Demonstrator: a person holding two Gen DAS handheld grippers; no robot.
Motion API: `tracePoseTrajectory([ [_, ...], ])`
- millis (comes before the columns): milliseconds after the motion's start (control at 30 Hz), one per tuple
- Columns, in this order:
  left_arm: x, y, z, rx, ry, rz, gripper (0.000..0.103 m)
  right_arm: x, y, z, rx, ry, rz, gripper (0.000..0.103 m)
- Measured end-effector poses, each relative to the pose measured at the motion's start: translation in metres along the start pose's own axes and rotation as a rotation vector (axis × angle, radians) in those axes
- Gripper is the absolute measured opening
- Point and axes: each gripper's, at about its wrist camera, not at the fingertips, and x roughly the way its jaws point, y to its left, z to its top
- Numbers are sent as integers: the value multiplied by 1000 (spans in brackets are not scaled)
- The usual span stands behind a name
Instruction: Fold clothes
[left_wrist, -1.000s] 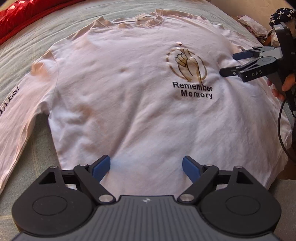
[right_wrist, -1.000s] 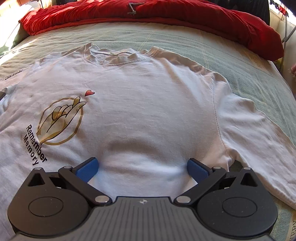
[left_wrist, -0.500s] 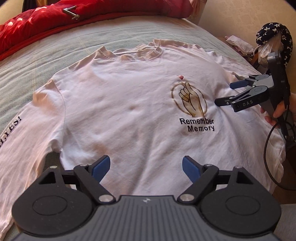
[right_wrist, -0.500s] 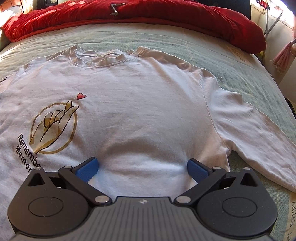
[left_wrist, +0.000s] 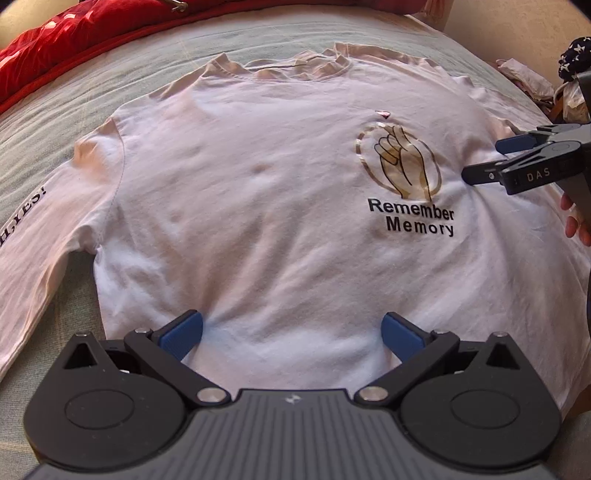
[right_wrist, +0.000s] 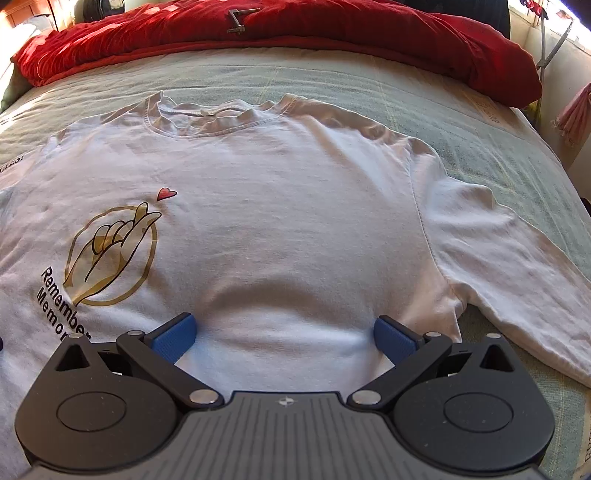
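A white long-sleeved shirt (left_wrist: 258, 221) lies face up and spread flat on the bed, with a gold hand print and the words "Remember Memory" on the chest. My left gripper (left_wrist: 291, 332) hovers over its lower left part; the jaws are opening wide and nothing is pinched between them. My right gripper (right_wrist: 284, 336) stands open over the shirt (right_wrist: 295, 221) below the right armpit, holding nothing. The left wrist view also catches the right gripper (left_wrist: 487, 158) from the side, beside the print. Both sleeves lie stretched outward.
A red duvet (right_wrist: 332, 37) is bunched along the far side of the green bedsheet (right_wrist: 480, 140). A person's hand (left_wrist: 576, 225) holds the right gripper's handle. Crumpled cloth (left_wrist: 517, 74) and a dark star-patterned item (left_wrist: 576, 59) sit beyond the bed's right side.
The left gripper's jaws have spread wider, and its view has shifted so the collar and print sit lower and more of the left sleeve shows. The right gripper has barely moved.
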Motion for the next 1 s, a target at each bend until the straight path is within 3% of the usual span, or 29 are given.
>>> tracePoseTrajectory([
  [167,2,-5,-1,-35,-16,44,103,2,0,4,2,35,4,103],
  [367,1,-5,-2,-35,-25,47,103,5,2,10,5,79,-1,103],
  [600,3,-5,0,-28,-13,44,103,4,3,7,10,62,-14,103],
  [867,-6,-10,-10,18,-86,55,103,-12,0,-15,-40,-90,31,103],
  [1000,-29,-34,-18,162,-168,67,101,-46,12,-31,-169,-205,149,103],
])
